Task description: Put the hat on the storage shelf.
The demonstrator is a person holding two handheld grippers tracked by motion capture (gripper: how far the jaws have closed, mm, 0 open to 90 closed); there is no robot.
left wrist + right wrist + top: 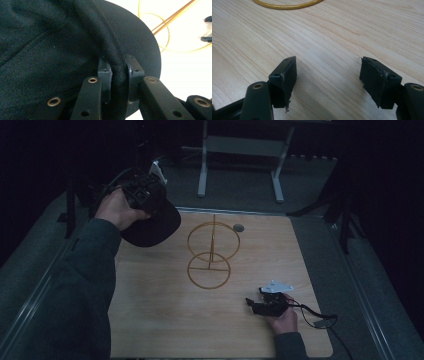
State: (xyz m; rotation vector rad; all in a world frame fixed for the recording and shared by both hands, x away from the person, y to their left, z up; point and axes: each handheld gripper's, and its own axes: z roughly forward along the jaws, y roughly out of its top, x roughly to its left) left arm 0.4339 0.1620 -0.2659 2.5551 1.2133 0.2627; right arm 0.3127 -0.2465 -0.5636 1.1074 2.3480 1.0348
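Left gripper (145,195) at ten o'clock of the worktop (165,330), raised off its far left corner in the left hand (117,209). Jaws clamped on a fold of a black baseball cap (152,225) where crown meets brim; fabric pinched tight between them in the left gripper view (119,75). Cap hanging over the worktop's edge, brim toward three o'clock. Gold wire hat stand (211,251) at worktop centre, just beside the brim, not touching; upper ring above round base ring. Right gripper (261,301) at five o'clock, low on the wood, in the right hand (284,319). Jaws spread wide, holding nothing, bare wood between them (328,75). Well apart from cap.
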